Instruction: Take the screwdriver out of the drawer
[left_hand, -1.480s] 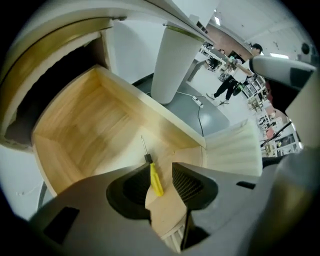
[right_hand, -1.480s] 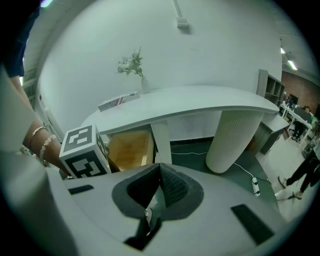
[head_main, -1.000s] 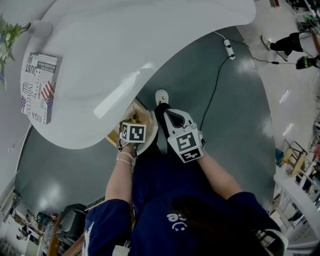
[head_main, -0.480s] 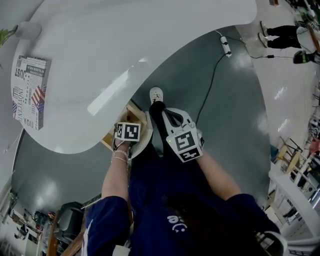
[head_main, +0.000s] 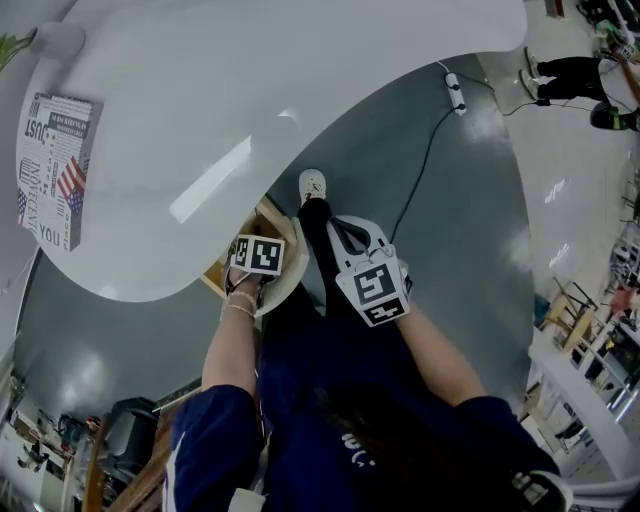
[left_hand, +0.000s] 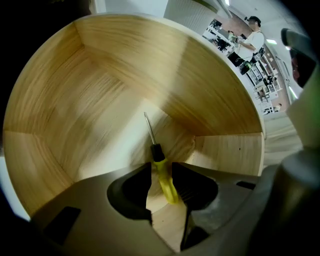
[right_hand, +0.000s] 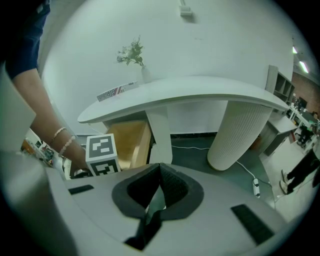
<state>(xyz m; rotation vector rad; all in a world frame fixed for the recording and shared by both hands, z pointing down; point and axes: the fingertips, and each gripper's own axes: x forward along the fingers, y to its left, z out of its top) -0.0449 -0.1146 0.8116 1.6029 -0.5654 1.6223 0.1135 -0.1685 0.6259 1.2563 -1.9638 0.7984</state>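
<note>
Two grippers, one engaged. Left gripper (left_hand: 161, 172) sits inside the light wooden drawer (left_hand: 200, 75), its jaws narrowed onto the handle of the yellow-handled, thin-shafted screwdriver (left_hand: 158, 159), which lies on the drawer floor. The grasp appears made; the lift-out remains. Right gripper (right_hand: 159, 169), jaws together and empty, hangs outside the drawer.

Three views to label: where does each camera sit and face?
Head view: on the head, steeply down at the table; arms, left gripper, right gripper.
Left gripper view: on it, into the wooden drawer; jaws clamp the screwdriver.
Right gripper view: on it, towards the pedestal; shut jaws, left forearm.
Head and right gripper views share the left marker cube.
</note>
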